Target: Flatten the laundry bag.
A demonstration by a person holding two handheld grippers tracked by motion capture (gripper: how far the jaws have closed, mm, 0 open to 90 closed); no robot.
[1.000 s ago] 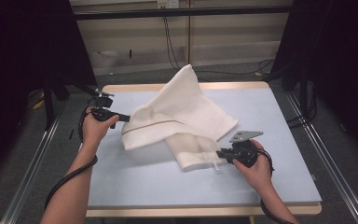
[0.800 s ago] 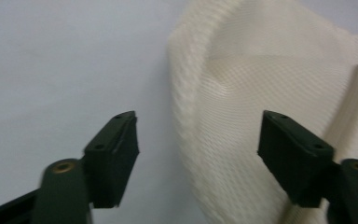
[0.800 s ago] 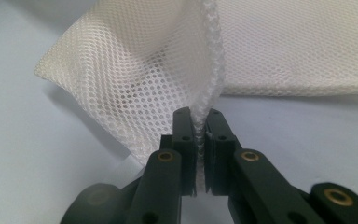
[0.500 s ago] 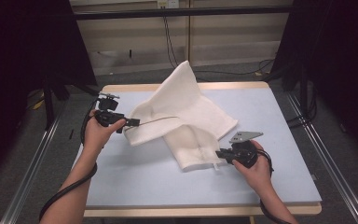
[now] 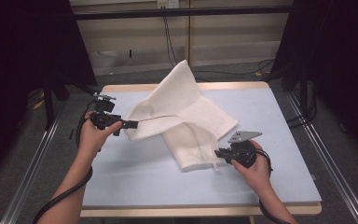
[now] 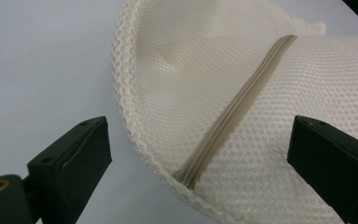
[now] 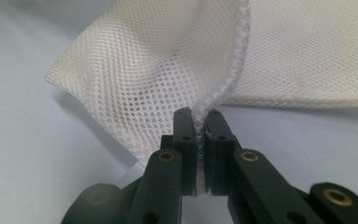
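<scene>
Mesh fabric, cream-white, makes up the laundry bag point(image 5: 182, 121) that lies crumpled on the pale blue table point(image 5: 130, 182), its far corner folded up into a peak toward the table's back edge. No brand, label or lettering can be read on the bag, the table or the tools — the weave is plain honeycomb netting throughout. A beige zipper point(image 6: 233, 116) runs along the bag's upper fold; in the left gripper view it slants from the lower middle up to the right, closed along the stretch that shows. The left gripper point(image 5: 129, 124) sits at the bag's left edge, near the zipper's end; its jaws have just been opening and now stand spread wide, with the rim of the bag lying between them but neither pad pressing on it. The right gripper point(image 5: 219, 153) is at the bag's near right corner, low over the table, and its jaws are pressed together on the stitched seam point(image 7: 214, 100) of the mesh — the right gripper view shows the edge pinched tight between the two black pads, with the netting rising from them in a fold. Both hands come in from the near side of the table, well apart, with the bag between them.
</scene>
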